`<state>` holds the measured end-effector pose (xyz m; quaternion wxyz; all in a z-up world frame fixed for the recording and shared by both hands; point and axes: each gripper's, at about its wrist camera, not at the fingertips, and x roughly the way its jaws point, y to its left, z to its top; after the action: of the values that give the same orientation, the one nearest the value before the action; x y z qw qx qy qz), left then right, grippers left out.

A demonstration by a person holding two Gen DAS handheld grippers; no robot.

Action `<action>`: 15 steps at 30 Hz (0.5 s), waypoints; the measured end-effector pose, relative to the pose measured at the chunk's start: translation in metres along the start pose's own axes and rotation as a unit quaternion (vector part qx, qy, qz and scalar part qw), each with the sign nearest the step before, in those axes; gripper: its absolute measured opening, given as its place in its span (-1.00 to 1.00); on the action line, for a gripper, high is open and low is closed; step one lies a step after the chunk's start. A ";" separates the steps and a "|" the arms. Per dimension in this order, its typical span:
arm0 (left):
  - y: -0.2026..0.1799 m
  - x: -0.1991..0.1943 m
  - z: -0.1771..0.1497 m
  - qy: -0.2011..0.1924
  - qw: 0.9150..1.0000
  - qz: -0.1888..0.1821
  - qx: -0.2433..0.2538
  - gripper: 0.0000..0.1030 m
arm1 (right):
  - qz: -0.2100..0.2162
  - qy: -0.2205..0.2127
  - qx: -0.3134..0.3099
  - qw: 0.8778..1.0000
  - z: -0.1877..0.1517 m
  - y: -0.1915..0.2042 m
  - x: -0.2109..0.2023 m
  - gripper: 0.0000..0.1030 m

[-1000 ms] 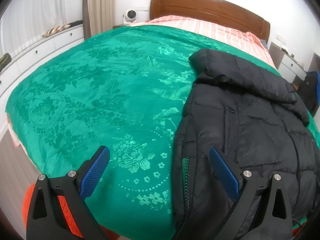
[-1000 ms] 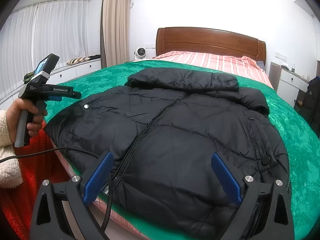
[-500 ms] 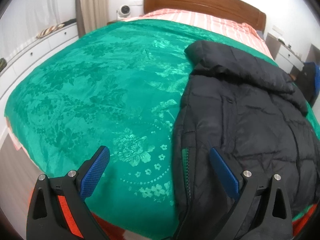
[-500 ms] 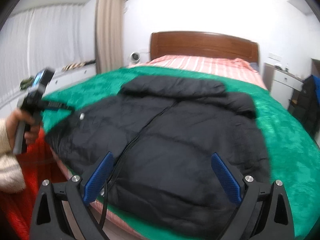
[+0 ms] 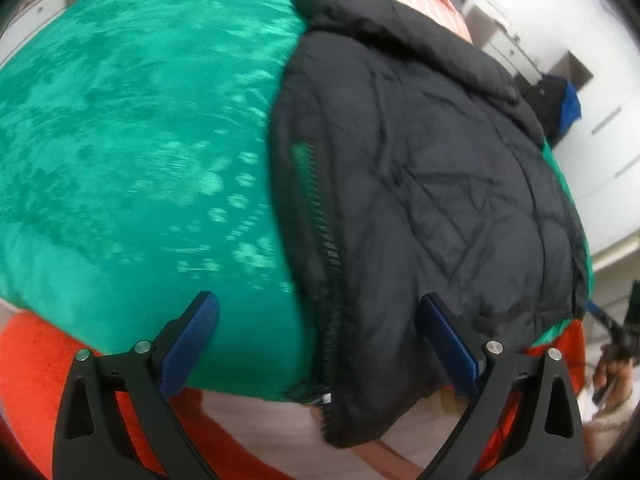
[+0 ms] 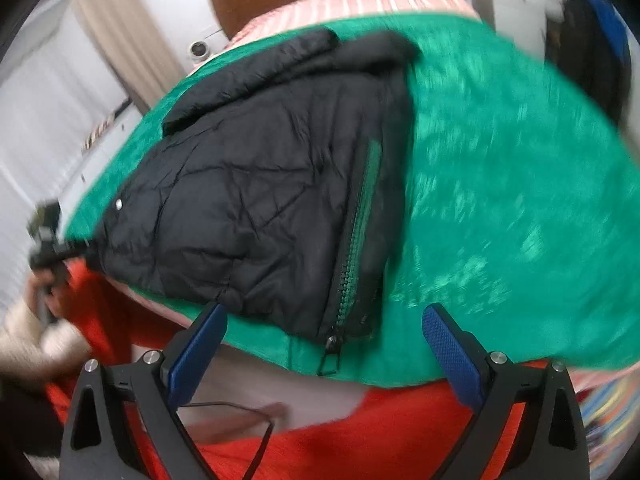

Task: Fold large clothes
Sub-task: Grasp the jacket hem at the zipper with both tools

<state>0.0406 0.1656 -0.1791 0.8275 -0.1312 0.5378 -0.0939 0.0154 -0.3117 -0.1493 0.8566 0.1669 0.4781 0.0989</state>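
Folding not begun, I judge: the black quilted puffer jacket (image 5: 420, 168) lies spread flat on the glossy green floral bedspread (image 5: 132, 128), hem overhanging the foot edge of the bed, hood toward the headboard. My left hand-held gripper (image 5: 316, 344) and right hand-held gripper (image 6: 324, 344) both stand wide open, holding nothing. Jacket fabric: puffy, creased, slippery-looking; its exposed zipper (image 6: 352, 232) runs toward the hem. All folds remain.

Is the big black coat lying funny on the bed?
A little. The black coat sits at the near edge of the green bedspread, and its bottom corner by the zipper hangs off the bed. The zipper is open at the bottom. Both grippers are open and hold nothing.
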 end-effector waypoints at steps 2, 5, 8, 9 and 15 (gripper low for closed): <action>-0.011 0.001 -0.002 0.007 1.000 0.001 0.026 0.86 | 0.026 0.014 0.042 0.999 0.006 -0.010 0.017 0.80; -0.014 0.001 -0.005 0.026 0.999 -0.016 0.036 -0.15 | 0.046 0.049 0.090 0.994 0.012 -0.022 0.037 0.04; -0.010 -0.009 -0.008 0.029 0.998 -0.040 0.024 -0.55 | 0.041 0.061 0.091 0.993 0.016 -0.021 0.034 -0.46; -0.009 -0.013 -0.008 0.027 0.998 -0.046 0.019 -0.61 | 0.042 0.061 0.084 0.994 0.018 -0.019 0.027 -0.50; -0.013 -0.043 -0.028 0.056 0.996 -0.058 0.047 -0.66 | 0.054 0.069 0.048 0.995 0.010 -0.005 -0.028 -0.57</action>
<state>-0.0028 0.1629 -0.1483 0.7943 -0.1171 0.5701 -0.1740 0.0094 -0.3280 -0.1239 0.8061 0.2266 0.5302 0.1335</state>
